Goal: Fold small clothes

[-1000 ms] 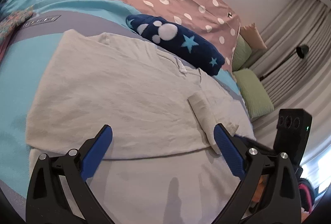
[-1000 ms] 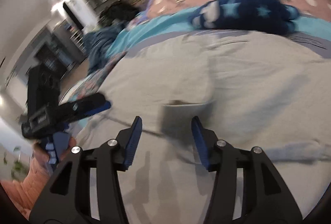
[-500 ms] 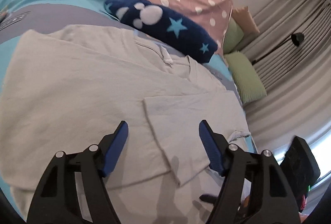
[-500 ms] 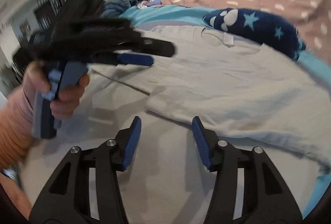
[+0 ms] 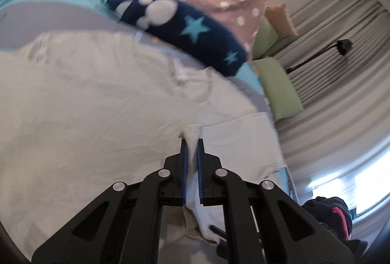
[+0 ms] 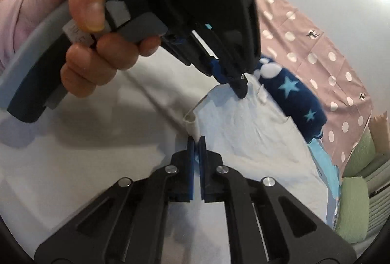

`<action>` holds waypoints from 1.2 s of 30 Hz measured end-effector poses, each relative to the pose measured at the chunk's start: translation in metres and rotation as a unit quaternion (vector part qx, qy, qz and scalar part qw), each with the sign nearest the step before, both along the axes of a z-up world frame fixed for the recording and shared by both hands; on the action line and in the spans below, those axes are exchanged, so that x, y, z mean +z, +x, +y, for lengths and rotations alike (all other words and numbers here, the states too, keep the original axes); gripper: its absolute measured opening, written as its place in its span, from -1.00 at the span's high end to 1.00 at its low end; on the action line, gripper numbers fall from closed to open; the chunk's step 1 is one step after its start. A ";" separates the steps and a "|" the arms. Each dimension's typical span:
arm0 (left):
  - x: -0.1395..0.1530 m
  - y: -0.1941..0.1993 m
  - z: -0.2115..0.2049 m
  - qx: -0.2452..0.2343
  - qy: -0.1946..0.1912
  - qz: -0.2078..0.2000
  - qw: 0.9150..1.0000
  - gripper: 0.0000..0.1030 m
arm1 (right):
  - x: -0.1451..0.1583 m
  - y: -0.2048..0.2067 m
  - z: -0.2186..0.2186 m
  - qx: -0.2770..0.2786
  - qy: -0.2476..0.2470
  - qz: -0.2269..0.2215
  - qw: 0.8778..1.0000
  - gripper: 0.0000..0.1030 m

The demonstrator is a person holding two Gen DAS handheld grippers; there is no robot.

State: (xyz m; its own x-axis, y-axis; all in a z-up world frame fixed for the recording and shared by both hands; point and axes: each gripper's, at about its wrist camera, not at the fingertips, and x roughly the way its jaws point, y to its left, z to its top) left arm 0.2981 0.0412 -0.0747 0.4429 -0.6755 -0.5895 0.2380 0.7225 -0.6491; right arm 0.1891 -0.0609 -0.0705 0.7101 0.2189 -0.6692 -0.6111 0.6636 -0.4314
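Left gripper [image 5: 192, 142] is pinched on a bunched edge of the white shirt [image 5: 97, 103]; its blue pads [image 5: 184, 166] are pressed against cloth. Right gripper [image 6: 196, 139] is also clamped on a rolled hem of that shirt. Shirt lies spread on the bed, just beside the navy star blanket [image 5: 185, 30]. 2 green pillows [image 5: 277, 83] sit by the curtains.

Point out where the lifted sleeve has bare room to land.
Free: the flat white shirt body left of the left tongs. Crowded: the right tongs pinch cloth just beside them; the navy star blanket borders the collar.
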 end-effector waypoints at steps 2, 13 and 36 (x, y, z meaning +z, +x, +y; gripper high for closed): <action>0.019 -0.004 0.001 -0.007 -0.004 -0.023 1.000 0.88 | 0.018 0.001 -0.008 -0.011 0.033 -0.010 0.999 0.94; 0.106 -0.035 0.060 0.033 0.060 -0.145 0.987 0.88 | 0.087 0.004 0.037 0.040 0.159 -0.014 0.986 0.94; -0.007 -0.056 0.114 0.098 0.258 -0.054 0.960 -0.08 | 0.016 0.038 -0.157 -0.251 0.174 0.093 0.948 0.10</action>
